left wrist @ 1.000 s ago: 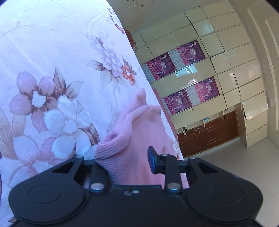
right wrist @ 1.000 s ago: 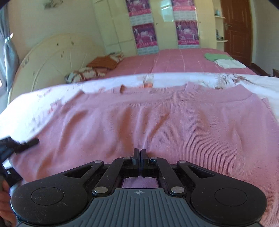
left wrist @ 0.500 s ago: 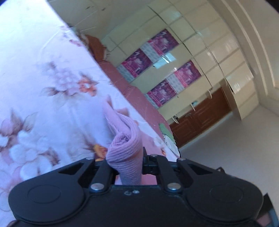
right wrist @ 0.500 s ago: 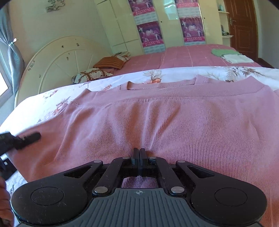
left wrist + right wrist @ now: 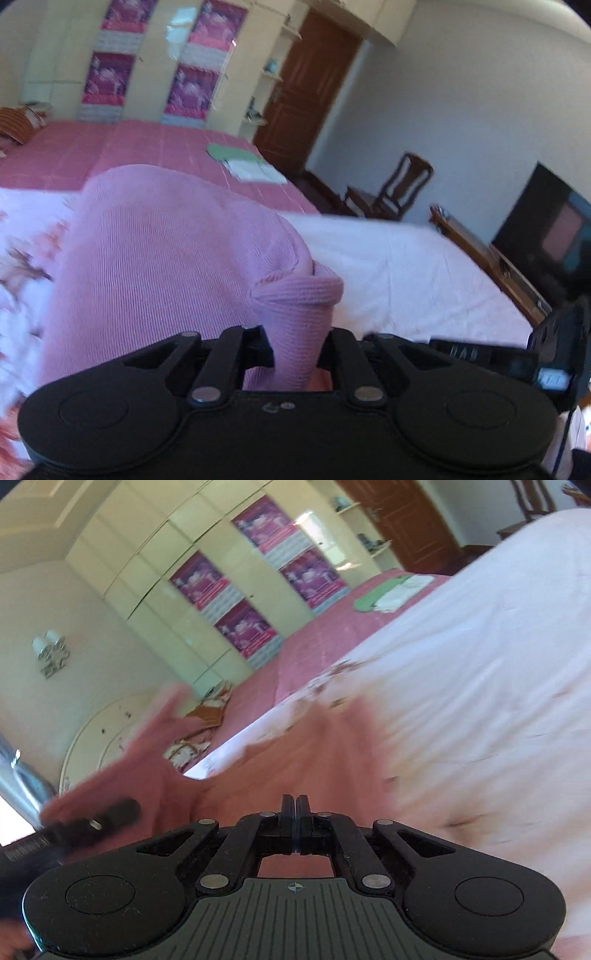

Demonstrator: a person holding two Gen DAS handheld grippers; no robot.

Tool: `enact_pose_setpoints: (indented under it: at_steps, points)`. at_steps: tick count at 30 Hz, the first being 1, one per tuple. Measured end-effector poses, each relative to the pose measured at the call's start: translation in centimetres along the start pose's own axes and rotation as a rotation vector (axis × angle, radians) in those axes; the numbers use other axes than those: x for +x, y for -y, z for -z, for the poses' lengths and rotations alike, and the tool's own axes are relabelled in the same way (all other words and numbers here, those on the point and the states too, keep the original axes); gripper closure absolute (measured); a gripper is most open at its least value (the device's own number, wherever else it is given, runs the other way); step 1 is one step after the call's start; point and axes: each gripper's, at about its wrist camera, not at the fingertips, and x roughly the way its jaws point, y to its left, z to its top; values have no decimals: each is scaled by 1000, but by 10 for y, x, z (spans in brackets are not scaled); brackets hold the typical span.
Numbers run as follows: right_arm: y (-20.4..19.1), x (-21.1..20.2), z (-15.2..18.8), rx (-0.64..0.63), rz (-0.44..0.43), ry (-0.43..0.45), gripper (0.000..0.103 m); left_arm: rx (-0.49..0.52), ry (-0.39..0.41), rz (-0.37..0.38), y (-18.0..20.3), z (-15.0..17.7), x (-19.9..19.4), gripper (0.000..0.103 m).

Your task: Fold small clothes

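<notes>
Here the pink knit sweater [image 5: 162, 266] is partly raised off the bed [image 5: 406, 266], bunched and draped between my two tools. A rolled ribbed edge of it [image 5: 299, 295] stands up between the fingers of my left hand-held gripper [image 5: 295, 350], whose jaws are easing apart slightly yet with the pads against the knit on both sides; I take this hold to exist so the edge can be carried across as a fold.

My right hand-held gripper [image 5: 295, 808] is fully clenched. Sweater fabric [image 5: 332, 746] lies directly ahead of and beneath its tips, but whether a thin layer is pinched there cannot be told (that view is heavily blurred). The left tool [image 5: 92, 821] appears low at the left of that view, against the fabric.

The bed carries a white floral sheet [image 5: 22, 258] under the garment. Beyond it lies a pink bedspread [image 5: 110, 147] with folded green and white items [image 5: 243, 162], well apart from the work.
</notes>
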Motion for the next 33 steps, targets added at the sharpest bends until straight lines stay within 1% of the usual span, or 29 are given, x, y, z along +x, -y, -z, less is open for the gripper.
enact_pose_setpoints:
  at_steps: [1,2,3,4,5,6,7,8,9,10,11,12,13,14,16,19,22,24,25,29,31,33]
  points:
    - [14,-9,-5,20,3,-2,103,27,-97,18,13,12,25,78]
    - [26,-15,-8,43,-1,-8,103,49,-194,13,24,22,44,74]
    - [37,-21,-11,71,-4,-19,103,95,-201,-14,37,29,45,67]
    - [45,-26,-12,88,-3,-33,101,143,-164,-16,45,32,36,48]
    - [50,-30,-13,93,1,-42,96,151,-128,10,48,32,21,40]
    - [53,-38,-14,86,3,-40,67,124,-96,27,44,29,7,31]
    - [53,-46,-15,72,-10,-24,47,78,-51,43,33,24,-10,30]
    - [53,-50,-16,62,-44,-18,48,44,-9,42,20,18,-24,30]
    - [52,-52,-17,64,-73,-25,48,15,31,3,7,10,-34,30]
    - [50,-53,-17,65,-91,-24,54,-2,64,-70,-7,0,-41,30]
    - [48,-51,-18,59,-105,-33,60,-10,81,-140,-22,-3,-45,30]
    - [45,-47,-18,53,-118,-51,66,-29,80,-223,-41,-7,-44,33]
    - [39,-40,-18,41,-126,-75,66,-62,69,-269,-58,-7,-44,35]
    - [33,-34,-17,19,-128,-88,66,-111,58,-292,-79,-7,-43,35]
    - [23,-25,-17,-42,-136,-114,67,-181,26,-322,-106,-5,-36,38]
    - [8,-3,-14,-133,-125,-155,69,-259,22,-304,-130,10,-36,36]
    - [-1,23,-9,-215,-52,-207,71,-287,39,-310,-132,17,-39,36]
    - [-3,35,-7,-229,-40,-232,71,-298,46,-306,-133,22,-40,36]
    - [-4,39,-6,-248,-16,-238,72,-304,48,-302,-135,23,-40,35]
    - [-7,49,-8,-263,11,-243,72,-303,44,-287,-137,27,-42,33]
    - [-6,57,-11,-257,5,-280,72,-298,39,-283,-138,27,-41,31]
    - [-11,64,-9,-283,8,-286,72,-287,35,-288,-139,25,-40,29]
